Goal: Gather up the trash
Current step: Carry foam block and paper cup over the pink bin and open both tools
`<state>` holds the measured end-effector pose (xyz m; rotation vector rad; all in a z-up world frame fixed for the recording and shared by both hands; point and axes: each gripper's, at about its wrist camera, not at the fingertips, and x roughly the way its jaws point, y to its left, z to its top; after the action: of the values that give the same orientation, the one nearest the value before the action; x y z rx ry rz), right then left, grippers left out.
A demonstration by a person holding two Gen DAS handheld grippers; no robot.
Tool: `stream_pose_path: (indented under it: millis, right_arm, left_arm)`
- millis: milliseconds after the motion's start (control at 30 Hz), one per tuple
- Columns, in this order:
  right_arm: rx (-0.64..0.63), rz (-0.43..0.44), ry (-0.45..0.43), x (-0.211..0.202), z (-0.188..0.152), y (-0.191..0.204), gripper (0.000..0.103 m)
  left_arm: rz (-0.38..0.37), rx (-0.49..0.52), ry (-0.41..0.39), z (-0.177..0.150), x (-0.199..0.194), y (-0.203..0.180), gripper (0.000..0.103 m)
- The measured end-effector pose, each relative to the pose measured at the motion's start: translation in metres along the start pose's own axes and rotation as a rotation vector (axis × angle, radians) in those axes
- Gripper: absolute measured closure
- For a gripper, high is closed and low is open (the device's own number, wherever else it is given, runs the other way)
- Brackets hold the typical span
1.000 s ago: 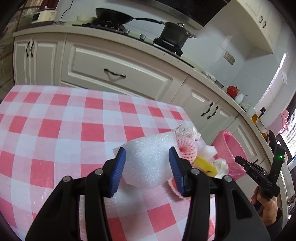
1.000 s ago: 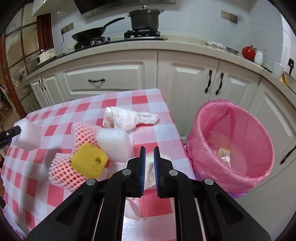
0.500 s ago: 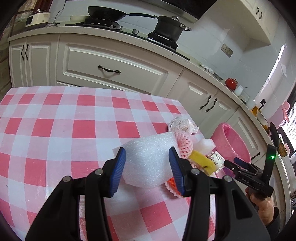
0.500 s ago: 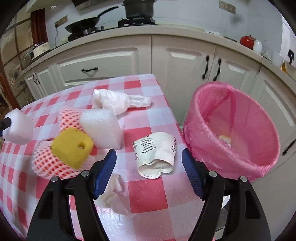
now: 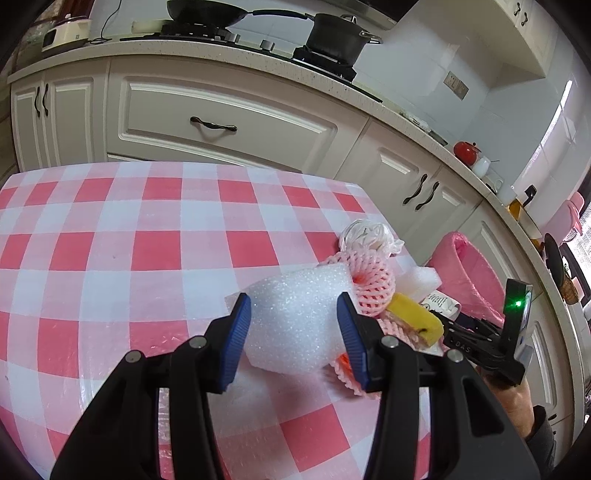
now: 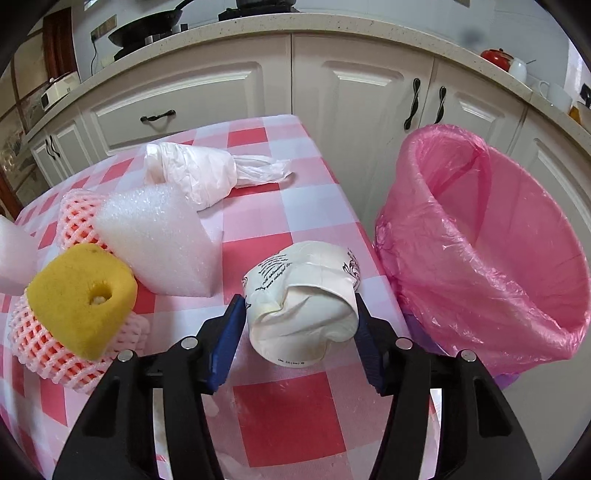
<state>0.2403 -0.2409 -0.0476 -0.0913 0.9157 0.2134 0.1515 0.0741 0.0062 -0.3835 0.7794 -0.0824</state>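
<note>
Left gripper (image 5: 293,334): jaws part open, clamped on a white foam wrap piece (image 5: 295,317), both blue pads touching its sides; the piece is held just over the desk (image 5: 110,236) with its red-checked cloth.

Right gripper (image 6: 301,334): jaws wide apart, straddling a crumpled paper cup (image 6: 303,299) that lies on its side on the desk near the right edge. Pads sit just beside the cup on both sides; cannot tell if they press it, cup rests on the cloth, not lifted.

Rest of trash on desk: yellow sponge (image 6: 81,288) with a hole, sitting on pink foam net (image 6: 48,350); second foam wrap piece (image 6: 162,240) just left of the cup, leaning against a second pink net (image 6: 75,221); knotted plastic bag (image 6: 199,173) behind it. The sponge and nets crowd the right gripper's left side.

Pink-lined trash bin (image 6: 480,236) stands off the desk, just right of the cup, mouth open. White cabinets (image 5: 221,122) behind, black pot (image 5: 336,37) and pan (image 5: 207,9) on the stove.
</note>
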Motion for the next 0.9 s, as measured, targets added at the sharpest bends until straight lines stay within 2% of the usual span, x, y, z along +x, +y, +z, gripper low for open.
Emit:
stream_pose_path:
  millis: [267,500,667,900]
  right_arm:
    - [0.001,0.021,-0.059,-0.034,0.001,-0.001,0.049]
    - [0.001,0.015,-0.168,-0.086,0.018,-0.016,0.049]
    - [0.010,-0.028,-0.231,-0.113,0.036,-0.040,0.049]
    - [0.085,-0.059,-0.273,-0.129,0.046,-0.094,0.049]
  left_arm:
    - [0.015,0.003,-0.009,0.003,-0.005,0.000,0.057]
    - [0.019,0.042,-0.055,0.019,-0.024,-0.016,0.057]
    - [-0.029,0.115,-0.083,0.037,-0.024,-0.059,0.057]
    - [-0.137,0.207,-0.063,0.052,0.012,-0.133,0.057]
